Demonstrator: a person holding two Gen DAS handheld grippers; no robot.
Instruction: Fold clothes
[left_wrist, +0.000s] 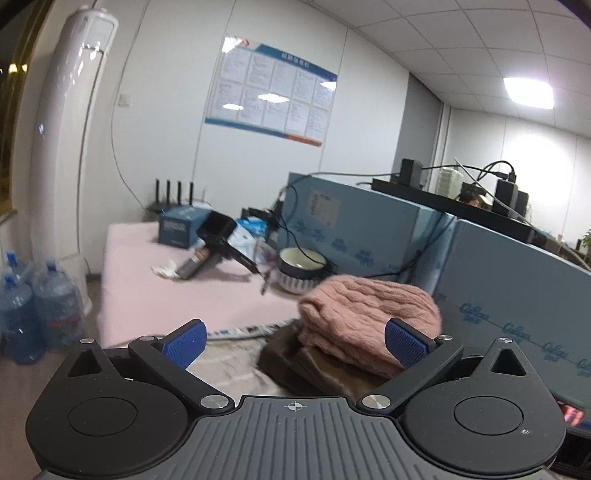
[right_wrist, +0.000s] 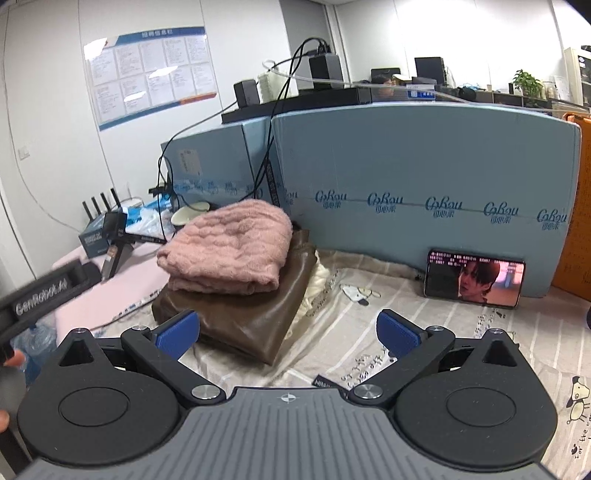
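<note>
Two folded clothes (right_wrist: 229, 266) beyond spread, empty tongs (right_wrist: 288, 334).

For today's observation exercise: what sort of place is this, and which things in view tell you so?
Most likely an office corner fitted out for folding practice. A wall notice board, ceiling tiles with panel lights and desks with monitors suggest an office, while a folded pink sweater lies on a brown garment on a sheet-covered surface.

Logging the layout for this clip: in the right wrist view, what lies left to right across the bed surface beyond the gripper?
Dark blue box → folded pink sweater on the folded brown garment → white face mask → phone playing a video.
</note>
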